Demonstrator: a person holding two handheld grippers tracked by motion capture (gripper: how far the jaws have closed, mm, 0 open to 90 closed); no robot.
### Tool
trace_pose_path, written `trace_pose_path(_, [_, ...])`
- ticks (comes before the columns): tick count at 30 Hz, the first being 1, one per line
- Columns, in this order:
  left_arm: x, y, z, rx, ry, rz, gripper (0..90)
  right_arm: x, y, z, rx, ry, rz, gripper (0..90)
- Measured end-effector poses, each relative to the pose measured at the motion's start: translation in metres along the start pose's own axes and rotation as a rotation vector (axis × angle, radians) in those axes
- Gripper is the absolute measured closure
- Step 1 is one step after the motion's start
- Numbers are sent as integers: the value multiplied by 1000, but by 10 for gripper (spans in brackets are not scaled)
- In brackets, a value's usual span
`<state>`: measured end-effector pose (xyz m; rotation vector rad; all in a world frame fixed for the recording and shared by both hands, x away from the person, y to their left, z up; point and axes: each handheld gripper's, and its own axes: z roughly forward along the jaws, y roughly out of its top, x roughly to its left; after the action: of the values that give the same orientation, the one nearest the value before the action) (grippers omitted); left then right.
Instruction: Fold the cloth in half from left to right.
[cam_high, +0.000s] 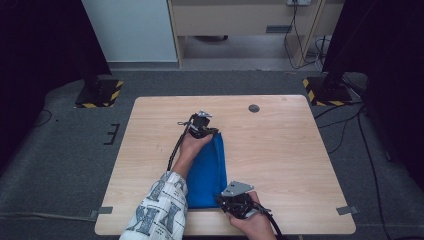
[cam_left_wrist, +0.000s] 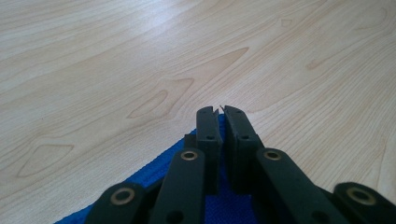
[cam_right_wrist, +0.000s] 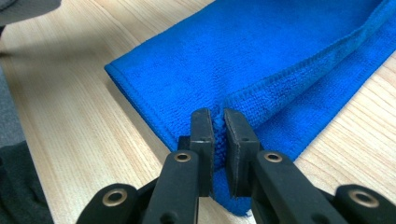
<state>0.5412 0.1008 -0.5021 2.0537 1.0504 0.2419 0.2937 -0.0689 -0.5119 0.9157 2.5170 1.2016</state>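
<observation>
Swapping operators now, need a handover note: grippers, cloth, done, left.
Left gripper: shut on the far corner of the blue cloth.
Right gripper: shut on the near corner, top layer pinched at its hem.
Cloth: mid-table, a long narrow strip running away from the person, already doubled over lengthwise.
Done: one fold, both right-edge corners gripped.
Left: probably fold again, then smooth and release.

blue cloth (cam_right_wrist: 261, 56), pale wood-grain table (cam_high: 280, 145)
</observation>
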Motion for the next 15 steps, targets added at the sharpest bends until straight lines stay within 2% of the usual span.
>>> trace_pose_path(5, [-1, 0, 0, 2, -1, 1, 848, 3, 1, -2, -10, 11, 6, 808])
trace_pose_path(15, [-1, -2, 2, -8, 6, -11, 760, -5, -3, 0, 19, -21, 27, 635])
